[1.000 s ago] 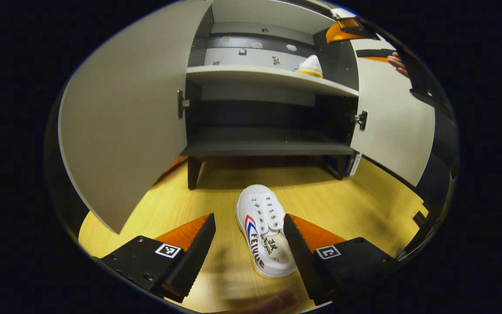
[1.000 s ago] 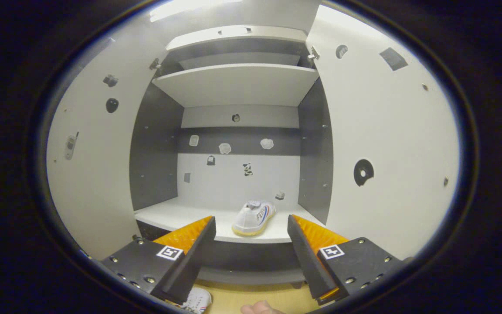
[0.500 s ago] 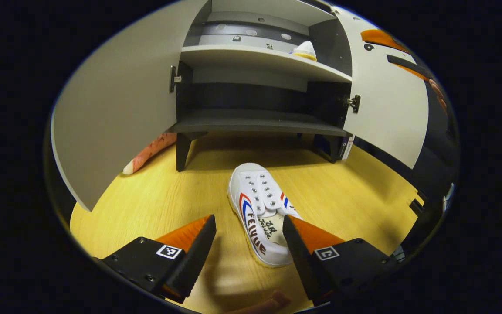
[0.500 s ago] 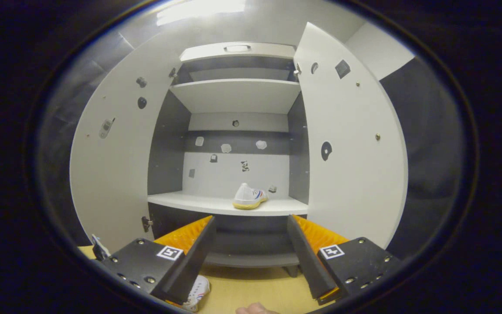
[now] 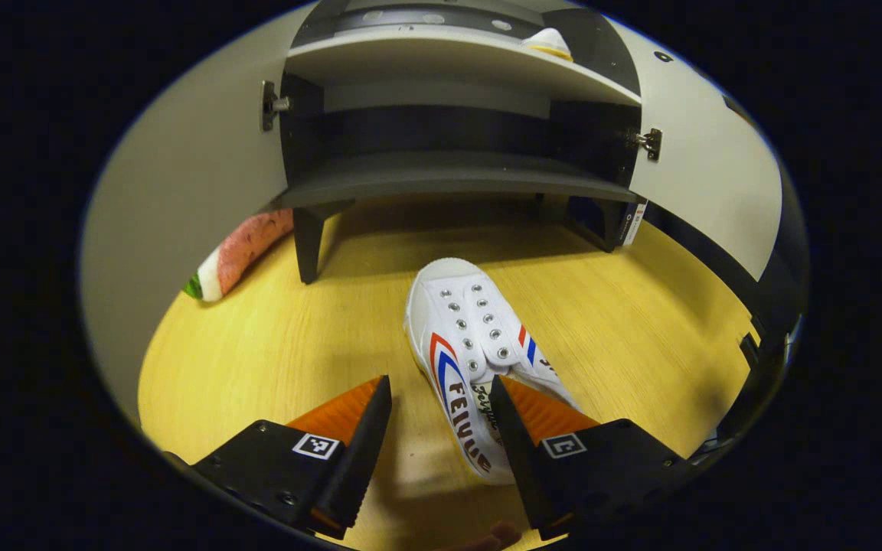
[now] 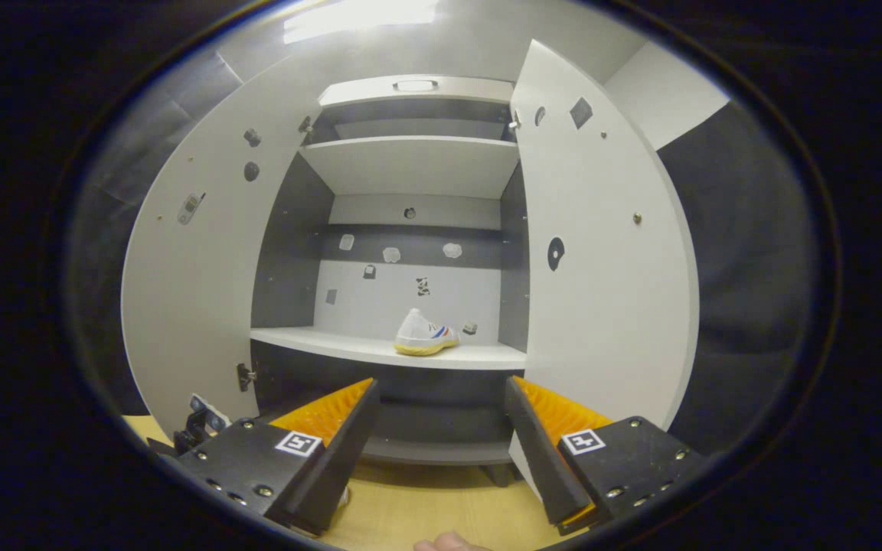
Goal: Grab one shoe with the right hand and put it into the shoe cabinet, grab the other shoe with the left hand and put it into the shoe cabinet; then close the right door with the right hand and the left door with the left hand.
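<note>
A white shoe (image 5: 476, 360) with red and blue stripes lies on the wooden floor (image 5: 318, 337), toe toward the shoe cabinet (image 5: 441, 180). My left gripper (image 5: 441, 417) is open and low over it, its right finger over the shoe's heel opening and its left finger beside the shoe. The other white shoe (image 6: 423, 337) rests on the cabinet's middle shelf (image 6: 349, 348), also seen as the shoe (image 5: 550, 42) at the top of the left gripper view. My right gripper (image 6: 441, 417) hangs open and empty in front of the cabinet. Both doors, left (image 6: 196, 291) and right (image 6: 602, 275), stand open.
A pink and green toy (image 5: 240, 249) lies on the floor behind the left door (image 5: 173, 207). A dark lower shelf (image 5: 449, 180) sits just above the floor. Small stickers dot the cabinet's back wall (image 6: 410, 298). A fingertip (image 6: 445, 542) shows at the bottom edge.
My left gripper has come down and forward over the floor shoe, its right finger now over the heel. My right gripper has drawn back from the cabinet, leaving the other shoe on the shelf.
</note>
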Available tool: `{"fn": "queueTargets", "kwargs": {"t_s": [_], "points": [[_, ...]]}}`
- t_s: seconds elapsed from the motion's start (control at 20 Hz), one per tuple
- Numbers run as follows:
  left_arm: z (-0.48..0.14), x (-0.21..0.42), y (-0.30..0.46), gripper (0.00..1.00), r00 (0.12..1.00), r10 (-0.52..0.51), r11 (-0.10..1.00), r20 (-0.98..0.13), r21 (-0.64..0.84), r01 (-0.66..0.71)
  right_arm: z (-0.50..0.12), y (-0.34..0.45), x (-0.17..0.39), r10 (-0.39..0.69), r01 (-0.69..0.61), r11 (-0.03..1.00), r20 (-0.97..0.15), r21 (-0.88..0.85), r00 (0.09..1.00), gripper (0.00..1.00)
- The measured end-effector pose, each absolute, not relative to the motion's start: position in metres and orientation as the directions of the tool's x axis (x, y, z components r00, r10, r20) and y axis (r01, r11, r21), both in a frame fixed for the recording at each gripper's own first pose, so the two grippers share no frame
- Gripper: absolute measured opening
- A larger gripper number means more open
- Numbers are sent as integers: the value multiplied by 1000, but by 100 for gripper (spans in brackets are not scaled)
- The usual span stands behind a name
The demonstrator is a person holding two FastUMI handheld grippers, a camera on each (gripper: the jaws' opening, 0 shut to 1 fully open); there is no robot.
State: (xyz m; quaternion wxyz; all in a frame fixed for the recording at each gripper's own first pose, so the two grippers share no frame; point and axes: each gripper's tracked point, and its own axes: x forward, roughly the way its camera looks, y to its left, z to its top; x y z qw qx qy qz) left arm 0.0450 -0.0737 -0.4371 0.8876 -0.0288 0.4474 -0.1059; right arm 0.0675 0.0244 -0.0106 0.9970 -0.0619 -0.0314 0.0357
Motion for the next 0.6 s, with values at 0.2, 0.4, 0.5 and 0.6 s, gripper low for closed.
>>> {"fn": "queueTargets", "kwargs": {"t_s": [0.2,0.4,0.5,0.6], "points": [[-446,55,-81,68,559,-227,974,-798,-193,120,-17,12,67,62,-57,992,44,-108,997,98],[-447,59,-80,39,542,-202,979,-816,-156,130,-19,1,62,58,-55,994,36,-90,998,98],[-444,62,-77,26,544,-187,982,-818,-142,124,-16,-4,56,57,-54,996,40,-74,998,98],[-439,61,-72,4,533,-160,986,-831,-111,123,-15,-9,50,63,-60,996,40,-61,997,98]]}}
